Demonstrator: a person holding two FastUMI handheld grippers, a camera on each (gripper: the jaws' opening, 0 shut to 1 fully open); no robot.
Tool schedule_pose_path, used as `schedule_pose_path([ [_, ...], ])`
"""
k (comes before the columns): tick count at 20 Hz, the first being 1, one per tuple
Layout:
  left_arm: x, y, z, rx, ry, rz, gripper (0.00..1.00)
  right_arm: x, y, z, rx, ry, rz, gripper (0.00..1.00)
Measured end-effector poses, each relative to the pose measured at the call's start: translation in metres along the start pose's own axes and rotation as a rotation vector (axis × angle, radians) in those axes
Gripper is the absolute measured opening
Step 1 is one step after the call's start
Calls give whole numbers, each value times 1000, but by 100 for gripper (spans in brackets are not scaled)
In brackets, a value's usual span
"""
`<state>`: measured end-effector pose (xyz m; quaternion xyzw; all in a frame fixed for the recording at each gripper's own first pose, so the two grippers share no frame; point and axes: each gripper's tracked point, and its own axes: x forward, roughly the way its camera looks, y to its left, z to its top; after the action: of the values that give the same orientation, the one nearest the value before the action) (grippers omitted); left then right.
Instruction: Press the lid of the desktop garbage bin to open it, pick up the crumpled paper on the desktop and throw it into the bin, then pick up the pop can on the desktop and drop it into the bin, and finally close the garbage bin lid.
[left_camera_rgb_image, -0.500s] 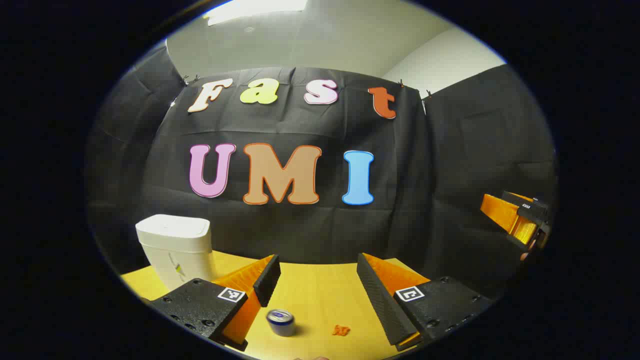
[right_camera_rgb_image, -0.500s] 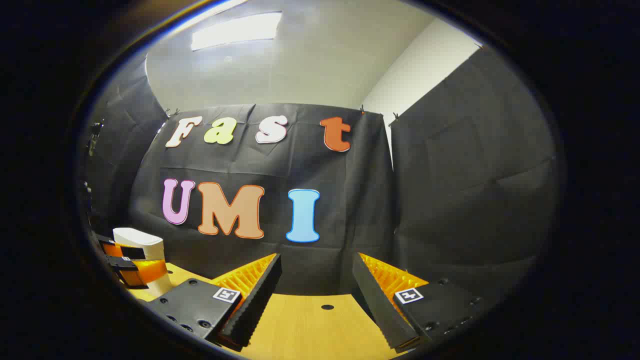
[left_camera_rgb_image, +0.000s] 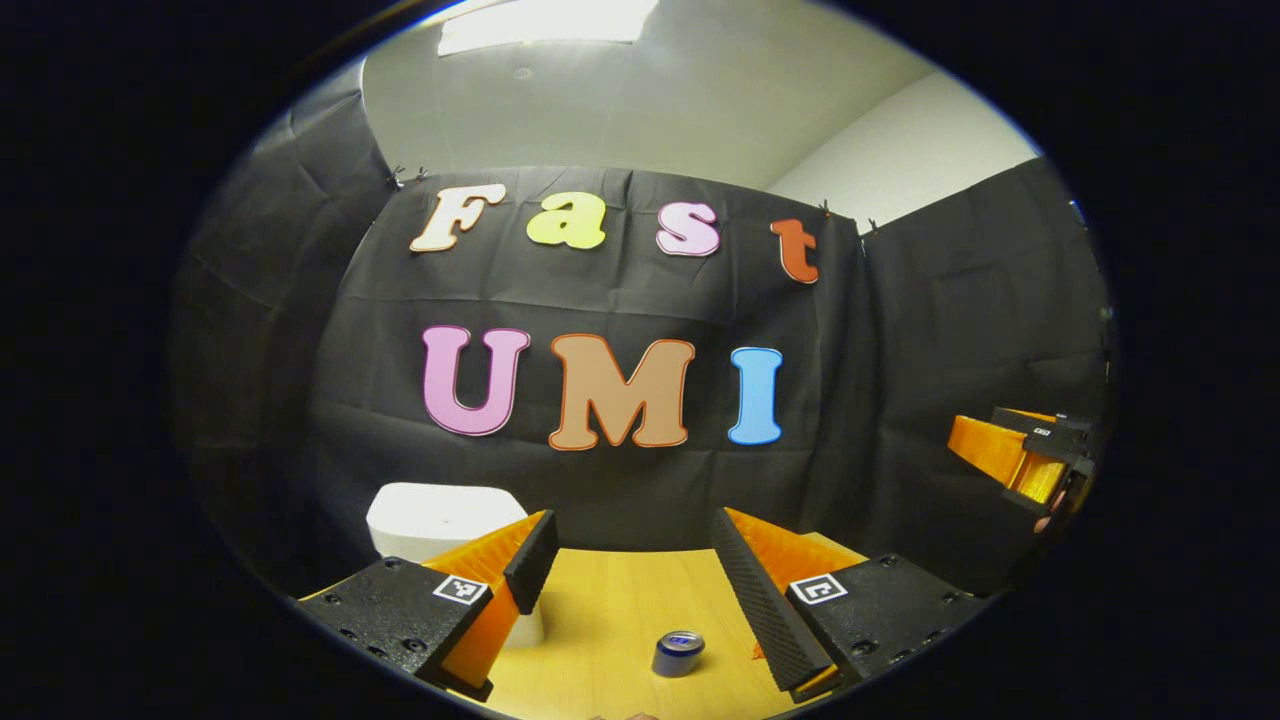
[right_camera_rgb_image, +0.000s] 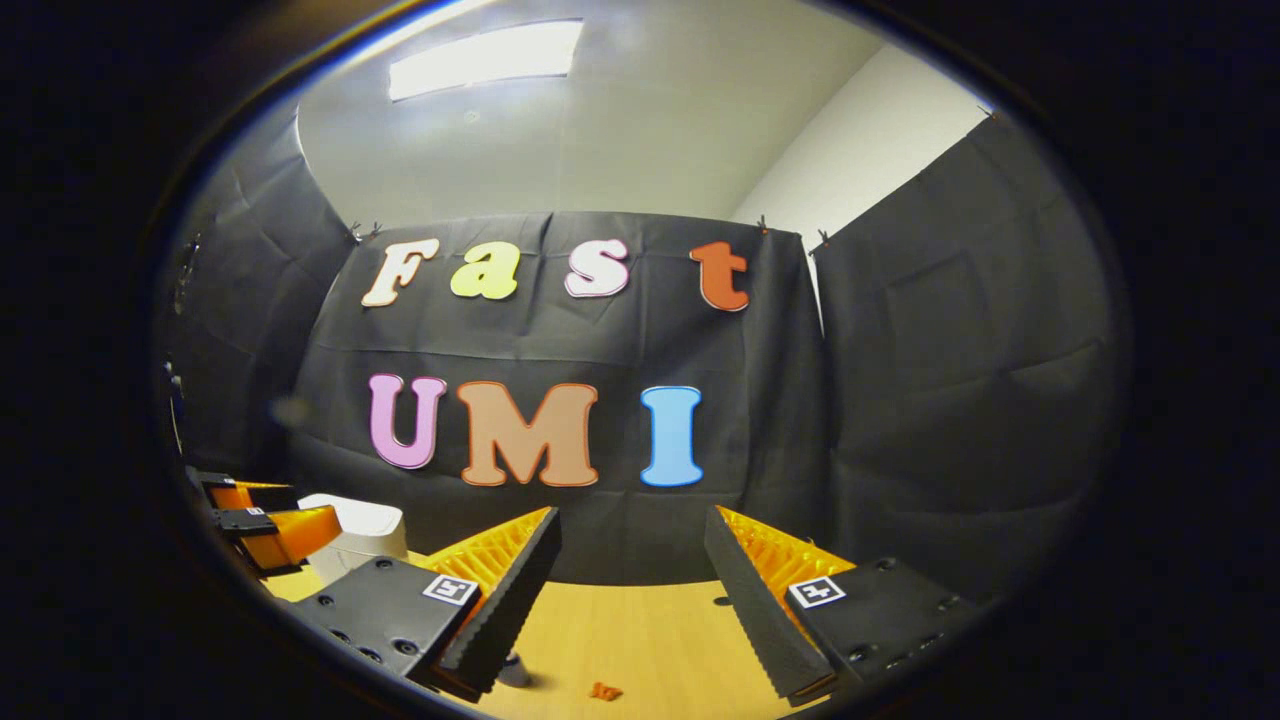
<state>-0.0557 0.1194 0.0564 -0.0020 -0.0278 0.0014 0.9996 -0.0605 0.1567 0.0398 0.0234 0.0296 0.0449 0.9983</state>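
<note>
The bin, lid down, is the landmark: the left gripper hangs near it, jaws wide and empty, probably lining up the press. The can stands well right of the bin (paper scrap too). The right gripper, also wide, waits farther right.

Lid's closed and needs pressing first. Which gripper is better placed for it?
Probably left. The left gripper is open beside the white bin; the right gripper sits farther off.
</note>
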Motion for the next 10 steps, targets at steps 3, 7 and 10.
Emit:
schedule_pose_path([
  [3,-7,-4,1,-7,8,-4,93,-8,19,-11,22,38,53,96],
  [7,-16,-10,1,-18,-6,25,93,-13,16,-15,15,44,56,92],
  [10,-17,-16,3,-1,-9,27,94,-11,16,-22,41,79,79,96],
])
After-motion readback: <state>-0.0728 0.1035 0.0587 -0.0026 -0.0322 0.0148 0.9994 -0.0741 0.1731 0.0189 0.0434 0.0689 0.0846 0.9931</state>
